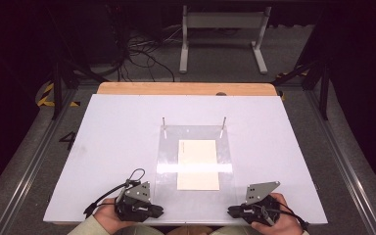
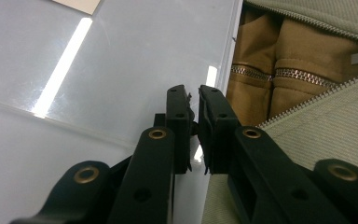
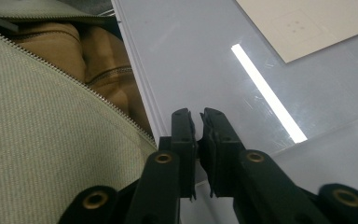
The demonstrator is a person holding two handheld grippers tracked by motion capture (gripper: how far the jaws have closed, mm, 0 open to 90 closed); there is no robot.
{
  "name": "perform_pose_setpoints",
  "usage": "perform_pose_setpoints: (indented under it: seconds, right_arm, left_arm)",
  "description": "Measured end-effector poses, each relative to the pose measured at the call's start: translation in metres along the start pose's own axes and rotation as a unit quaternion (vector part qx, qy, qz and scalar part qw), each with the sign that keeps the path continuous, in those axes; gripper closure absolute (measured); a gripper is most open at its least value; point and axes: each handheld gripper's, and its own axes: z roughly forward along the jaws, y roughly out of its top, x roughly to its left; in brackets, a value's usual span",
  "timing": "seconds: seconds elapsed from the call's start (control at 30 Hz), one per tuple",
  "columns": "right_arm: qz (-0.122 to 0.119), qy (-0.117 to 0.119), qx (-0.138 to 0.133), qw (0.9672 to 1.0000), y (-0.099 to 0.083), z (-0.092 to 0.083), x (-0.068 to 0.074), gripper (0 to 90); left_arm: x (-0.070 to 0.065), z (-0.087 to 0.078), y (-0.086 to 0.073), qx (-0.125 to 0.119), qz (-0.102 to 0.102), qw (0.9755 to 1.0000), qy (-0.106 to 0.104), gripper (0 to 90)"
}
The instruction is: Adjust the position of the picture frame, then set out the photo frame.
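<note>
Cream card [image 1: 198, 164] under clear glossy sheet [image 1: 169, 161]; white table [image 1: 112, 142]; black fingers [image 2: 179, 121].

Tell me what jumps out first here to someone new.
A cream sheet lies under a clear plate at the middle of the white table, with two thin pins at the plate's far edge. At the near edge, the left gripper and right gripper rest shut, pointing inward.

You have two grippers: left gripper [image 1: 159, 212], right gripper [image 1: 231, 211]. One clear sheet [image 1: 196, 134] on one white table [image 1: 117, 147]. One cream card [image 1: 198, 164] under it. Two metal pins [image 1: 163, 121] at its far edge.
</note>
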Motion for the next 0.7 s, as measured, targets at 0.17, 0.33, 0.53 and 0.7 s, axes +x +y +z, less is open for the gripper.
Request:
perform_pose_setpoints:
  seconds: [0.17, 0.33, 0.53, 0.7]
  right_arm:
    - [-0.006, -0.016, -0.03, 0.9994, 0.002, -0.004, 0.0, 77.9]
    - [-0.012, -0.036, -0.077, 0.9963, 0.007, -0.012, -0.003, 77.2]
    - [-0.014, -0.056, -0.117, 0.9914, 0.013, -0.022, -0.006, 75.1]
    - [-0.003, -0.075, -0.13, 0.9887, 0.02, -0.028, -0.015, 72.2]
  left_arm:
    - [0.003, -0.004, 0.002, -0.026, 0.0, 0.9997, -0.003, 71.2]
    - [0.0, -0.015, 0.003, -0.079, 0.019, 0.9961, 0.034, 70.5]
    - [0.008, -0.028, 0.002, -0.136, 0.006, 0.9881, 0.072, 67.1]
    - [0.018, -0.04, -0.004, -0.175, -0.015, 0.9771, 0.12, 63.4]
